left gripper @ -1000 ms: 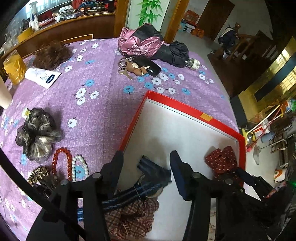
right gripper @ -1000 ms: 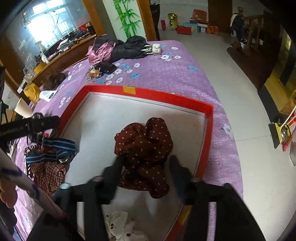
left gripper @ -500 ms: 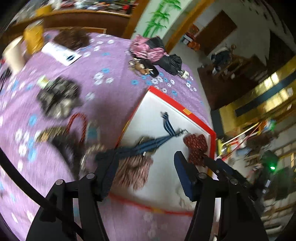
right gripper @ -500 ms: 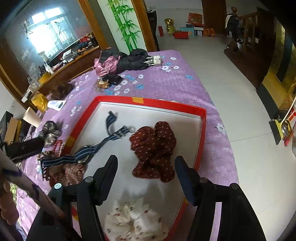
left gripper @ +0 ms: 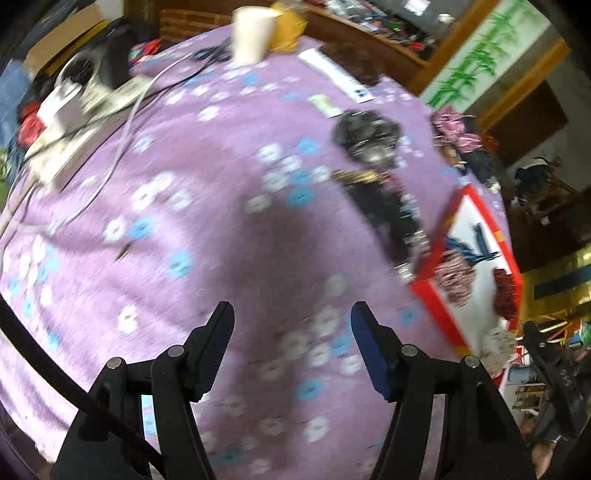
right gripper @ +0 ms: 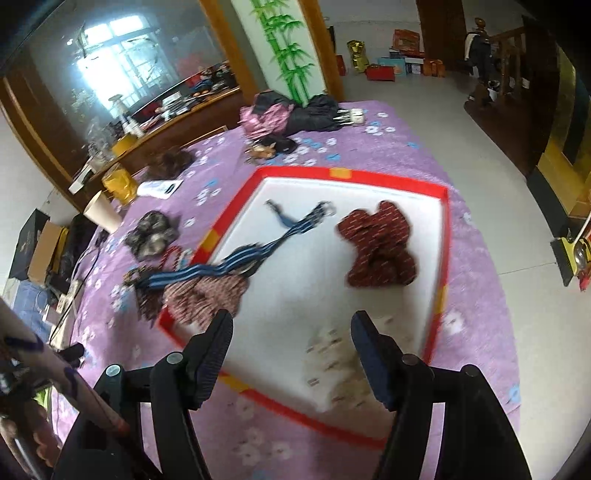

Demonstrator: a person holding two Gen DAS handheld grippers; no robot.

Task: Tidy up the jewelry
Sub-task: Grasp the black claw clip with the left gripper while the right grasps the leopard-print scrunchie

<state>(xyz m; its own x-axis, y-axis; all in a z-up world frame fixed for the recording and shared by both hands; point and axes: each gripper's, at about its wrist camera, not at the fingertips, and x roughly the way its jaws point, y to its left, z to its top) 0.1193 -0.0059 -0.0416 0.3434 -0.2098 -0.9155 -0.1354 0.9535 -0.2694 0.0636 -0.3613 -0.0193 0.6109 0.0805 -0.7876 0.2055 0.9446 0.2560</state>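
A red-rimmed white tray (right gripper: 369, 172) lies on the purple flowered cloth. In it are a dark red dotted scrunchie (right gripper: 376, 247), a white scrunchie (right gripper: 340, 369), a plaid scrunchie (right gripper: 207, 295) and a blue striped strap (right gripper: 236, 264) that hangs over the left rim. My right gripper (right gripper: 291, 317) hovers above the tray's near end, jaws opening, nothing between them. My left gripper (left gripper: 292, 310) is open and empty over bare cloth, with the tray (left gripper: 436, 295) off to its right. A black scrunchie (left gripper: 367, 136) and a dark jewelry pile (left gripper: 391, 210) lie on the cloth beside the tray.
A paper cup (left gripper: 255, 33), a power strip with cables (left gripper: 74, 110) and a white leaflet (right gripper: 159, 188) sit on the table's far left. Folded umbrellas and a pink bag (right gripper: 295, 114) lie at the back, with keys (right gripper: 266, 147) in front of them. The floor drops off right of the tray.
My left gripper swung left off the tray to bare cloth, leaving the blue strap behind. My right gripper pulled back and up from the dark red scrunchie with wider jaws.
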